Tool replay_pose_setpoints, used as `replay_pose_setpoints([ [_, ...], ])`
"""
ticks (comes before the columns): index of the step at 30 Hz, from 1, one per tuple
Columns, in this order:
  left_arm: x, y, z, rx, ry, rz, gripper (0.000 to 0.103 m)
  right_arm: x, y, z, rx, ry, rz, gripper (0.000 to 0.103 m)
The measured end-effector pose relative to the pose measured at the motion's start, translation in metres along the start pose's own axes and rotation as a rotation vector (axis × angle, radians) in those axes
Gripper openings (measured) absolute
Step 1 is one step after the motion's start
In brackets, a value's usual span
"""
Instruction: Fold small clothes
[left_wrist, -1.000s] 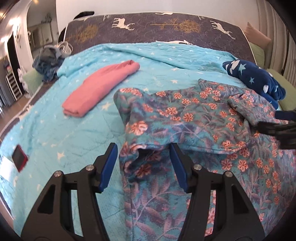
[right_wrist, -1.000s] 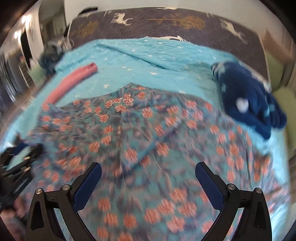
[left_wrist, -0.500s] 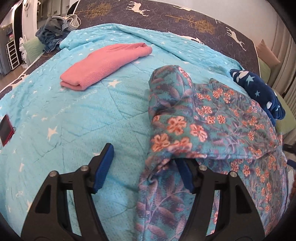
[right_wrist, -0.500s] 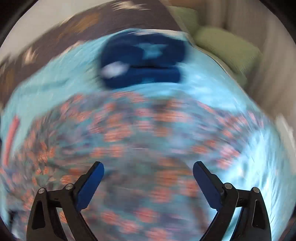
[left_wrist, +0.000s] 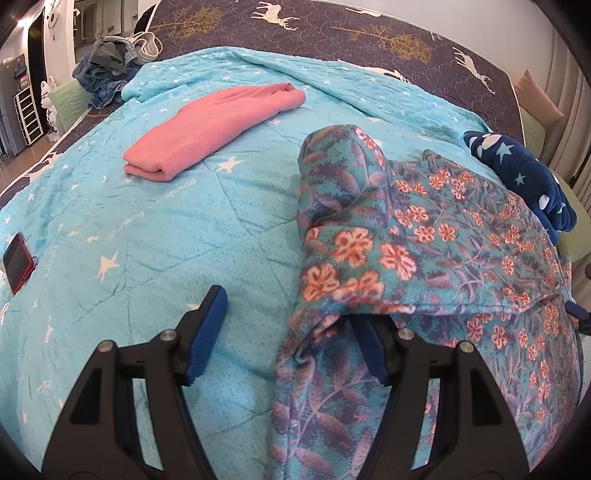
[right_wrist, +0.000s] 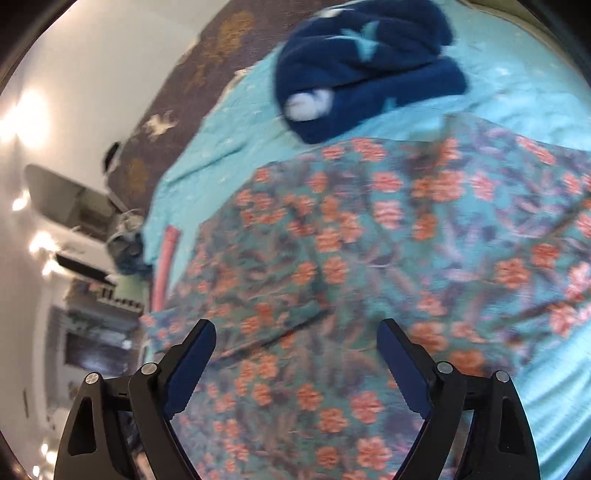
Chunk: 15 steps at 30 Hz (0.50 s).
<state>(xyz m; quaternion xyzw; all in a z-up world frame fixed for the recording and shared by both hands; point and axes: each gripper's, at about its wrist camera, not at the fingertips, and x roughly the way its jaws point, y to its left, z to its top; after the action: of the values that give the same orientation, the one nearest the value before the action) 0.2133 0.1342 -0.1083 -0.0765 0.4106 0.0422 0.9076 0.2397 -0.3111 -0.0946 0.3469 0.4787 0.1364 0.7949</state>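
Observation:
A teal floral garment (left_wrist: 424, 240) lies spread on the blue star quilt (left_wrist: 184, 229), with one side folded over into a raised roll. My left gripper (left_wrist: 288, 339) is open at the garment's near left edge; the fabric drapes over its right finger (left_wrist: 369, 354), while the left finger (left_wrist: 207, 328) sits over bare quilt. In the right wrist view the floral garment (right_wrist: 369, 258) fills the middle, blurred. My right gripper (right_wrist: 295, 358) is open and empty above it.
A folded pink garment (left_wrist: 214, 125) lies at the far left of the quilt. A navy star-print garment (left_wrist: 524, 181) lies at the right, also in the right wrist view (right_wrist: 365, 62). A red phone (left_wrist: 16, 262) lies at the left edge. Denim clothes (left_wrist: 107, 70) are piled at the far corner.
The left gripper has carried the garment's edge over into a fold and moved slightly left. The right gripper has swung and tilted sharply over the garment, staying open.

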Motion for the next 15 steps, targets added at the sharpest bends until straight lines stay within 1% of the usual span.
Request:
replay_pose_setpoints([
  [1,0.0,0.0,0.0,0.001,0.0,0.002,0.068,0.004,0.003,0.001,-0.008,0.019,0.04,0.084],
  [2,0.0,-0.001,0.0,0.002,0.0,0.002,0.068,0.009,0.006,0.002,-0.017,0.048,0.071,0.074],
  [3,0.0,-0.001,0.0,0.001,0.001,0.001,0.068,0.014,0.01,0.003,-0.025,0.075,0.076,0.065],
  [5,0.0,-0.001,0.0,0.001,0.0,0.001,0.068,0.027,0.012,0.004,-0.032,0.119,0.07,0.059],
  [6,0.0,-0.001,0.0,0.001,0.0,0.002,0.069,0.035,0.012,0.004,-0.025,0.135,0.074,0.059],
  [8,0.0,-0.001,0.0,0.002,0.001,0.003,0.069,0.042,0.011,0.007,0.006,0.131,0.093,0.059],
  [11,0.001,-0.002,0.0,0.004,0.0,0.006,0.069,0.05,0.006,0.02,0.07,0.086,0.127,0.059],
  [14,0.001,-0.002,-0.001,0.004,0.001,0.007,0.069,0.059,0.003,0.033,0.102,0.053,0.148,0.059],
  [15,0.001,-0.002,-0.001,0.004,0.001,0.007,0.069,0.062,0.004,0.036,0.101,0.052,0.152,0.053],
])
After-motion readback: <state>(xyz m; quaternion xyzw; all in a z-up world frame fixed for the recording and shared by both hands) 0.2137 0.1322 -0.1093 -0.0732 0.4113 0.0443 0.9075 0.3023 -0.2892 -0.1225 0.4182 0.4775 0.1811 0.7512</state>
